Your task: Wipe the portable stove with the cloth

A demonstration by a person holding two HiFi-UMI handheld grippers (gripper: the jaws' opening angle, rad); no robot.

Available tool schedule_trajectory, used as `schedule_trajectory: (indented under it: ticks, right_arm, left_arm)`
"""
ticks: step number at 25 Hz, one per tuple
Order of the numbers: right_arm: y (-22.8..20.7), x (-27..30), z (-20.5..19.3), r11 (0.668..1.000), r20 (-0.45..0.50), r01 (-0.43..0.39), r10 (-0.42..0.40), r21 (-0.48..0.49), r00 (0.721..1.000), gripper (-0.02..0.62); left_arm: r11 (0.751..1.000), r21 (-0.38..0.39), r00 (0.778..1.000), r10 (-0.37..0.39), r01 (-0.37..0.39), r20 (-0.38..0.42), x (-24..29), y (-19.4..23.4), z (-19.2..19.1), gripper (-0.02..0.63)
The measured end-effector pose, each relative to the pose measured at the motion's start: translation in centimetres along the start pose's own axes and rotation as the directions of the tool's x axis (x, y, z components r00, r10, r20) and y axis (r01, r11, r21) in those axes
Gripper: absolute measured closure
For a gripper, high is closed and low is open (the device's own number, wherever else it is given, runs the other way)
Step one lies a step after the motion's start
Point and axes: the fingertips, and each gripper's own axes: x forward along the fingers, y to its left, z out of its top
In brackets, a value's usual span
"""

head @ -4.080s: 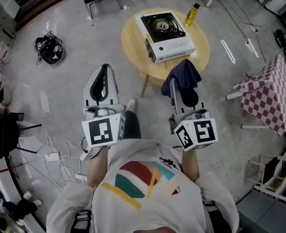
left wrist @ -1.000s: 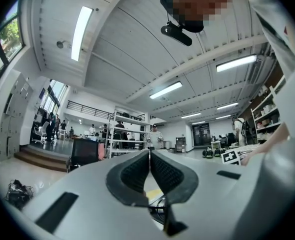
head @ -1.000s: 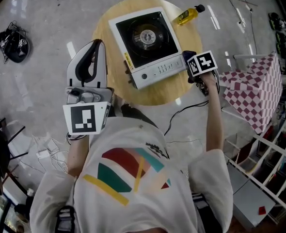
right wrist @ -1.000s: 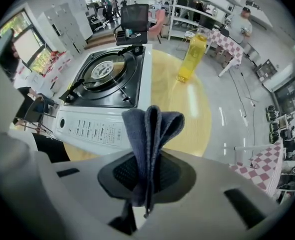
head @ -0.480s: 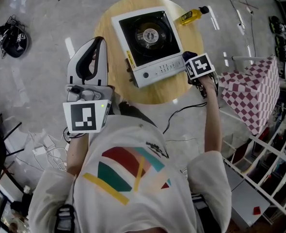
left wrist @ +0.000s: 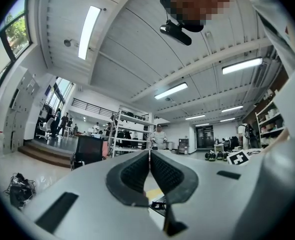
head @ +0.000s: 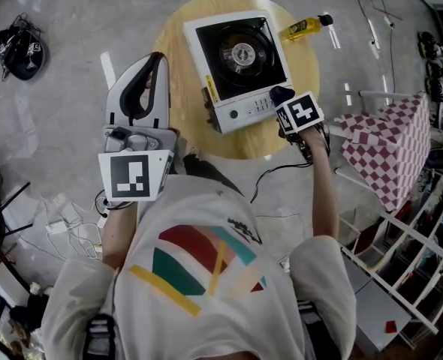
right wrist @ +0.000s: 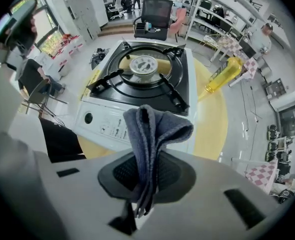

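The white portable stove (head: 240, 55) with a black burner top sits on a round wooden table (head: 300, 62). My right gripper (head: 281, 100) is shut on a dark blue cloth (head: 279, 94), which hangs just above the stove's front right corner by the control panel. In the right gripper view the cloth (right wrist: 152, 129) stands folded up between the pads of my right gripper (right wrist: 146, 171), with the stove (right wrist: 142, 79) close ahead. My left gripper (head: 155, 57) is held over the table's left edge. It is shut on nothing (left wrist: 150, 169) and points out into the room.
A yellow bottle (head: 305, 27) lies on the table behind the stove's right side. A checkered-cloth table (head: 387, 148) and white shelving (head: 402, 246) stand at the right. A black bag (head: 15, 51) and cables (head: 64, 216) lie on the floor at the left.
My right gripper with the cloth has moved left, from beside the table's right edge to the stove's front right corner. The left gripper has hardly moved.
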Motion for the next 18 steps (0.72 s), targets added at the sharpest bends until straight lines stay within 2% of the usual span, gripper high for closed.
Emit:
schedule_trajectory:
  ticks: [6, 11, 16, 18]
  right_arm:
    - [4.6, -0.2, 1.2, 0.996, 0.015, -0.085, 0.085, -0.024, 0.996, 0.558]
    - [7.8, -0.4, 1.9, 0.990, 0.012, -0.125, 0.126, -0.064, 0.992, 0.558]
    - [12.1, -0.7, 2.8, 0.963, 0.020, -0.260, 0.262, -0.068, 0.965, 0.558]
    - [13.8, -0.7, 3.3, 0.953, 0.013, -0.290, 0.293, -0.085, 0.956, 0.558]
  left_arm:
    - [1.000, -0.002, 1.000, 0.006, -0.006, -0.004, -0.6, 1.1, -0.4, 0.598]
    - [1.000, 0.006, 1.000, 0.005, -0.005, -0.020, -1.1, 1.9, -0.8, 0.598]
    - [0.999, -0.022, 0.999, 0.038, -0.038, -0.006, -1.3, 2.8, -0.7, 0.598]
    - [0.999, -0.017, 0.999, 0.035, -0.035, -0.015, -1.5, 2.9, -1.0, 0.598]
